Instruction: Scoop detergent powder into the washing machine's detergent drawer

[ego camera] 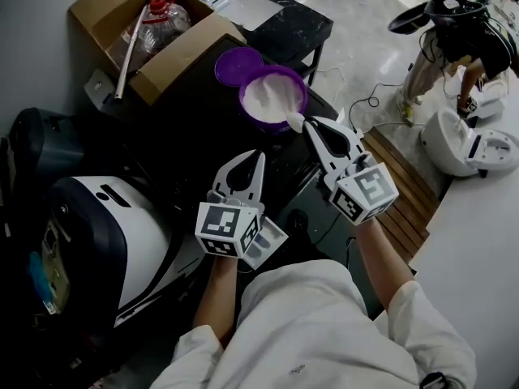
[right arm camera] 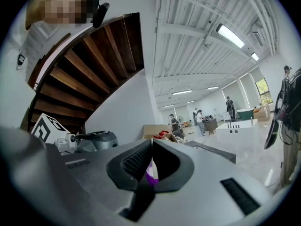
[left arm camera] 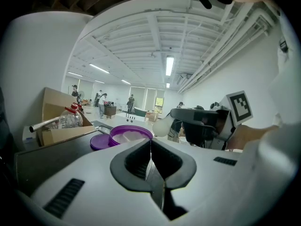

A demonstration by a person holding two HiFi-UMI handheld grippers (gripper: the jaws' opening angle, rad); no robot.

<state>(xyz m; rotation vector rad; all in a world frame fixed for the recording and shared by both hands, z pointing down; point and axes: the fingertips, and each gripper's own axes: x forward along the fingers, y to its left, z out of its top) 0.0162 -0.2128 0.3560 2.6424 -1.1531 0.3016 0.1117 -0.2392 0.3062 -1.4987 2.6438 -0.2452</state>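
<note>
- Right gripper (ego camera: 308, 125): jaws pinching a white scoop (ego camera: 294, 121), whose bowl sits just ahead at the purple detergent tub (ego camera: 243, 97) rim.
- Left gripper (ego camera: 258, 159): jaws pressed together, nothing between; the tub lies ahead of it.

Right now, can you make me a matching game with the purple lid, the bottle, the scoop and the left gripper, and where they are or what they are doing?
Things:
1. purple lid
2. plastic bottle
3. scoop
4. left gripper

Places or states:
A. inside the cardboard box
B. held by the right gripper
C. lying flat beside the purple tub
D. shut, holding nothing

Pairs: 1-C, 2-A, 3-B, 4-D
</note>
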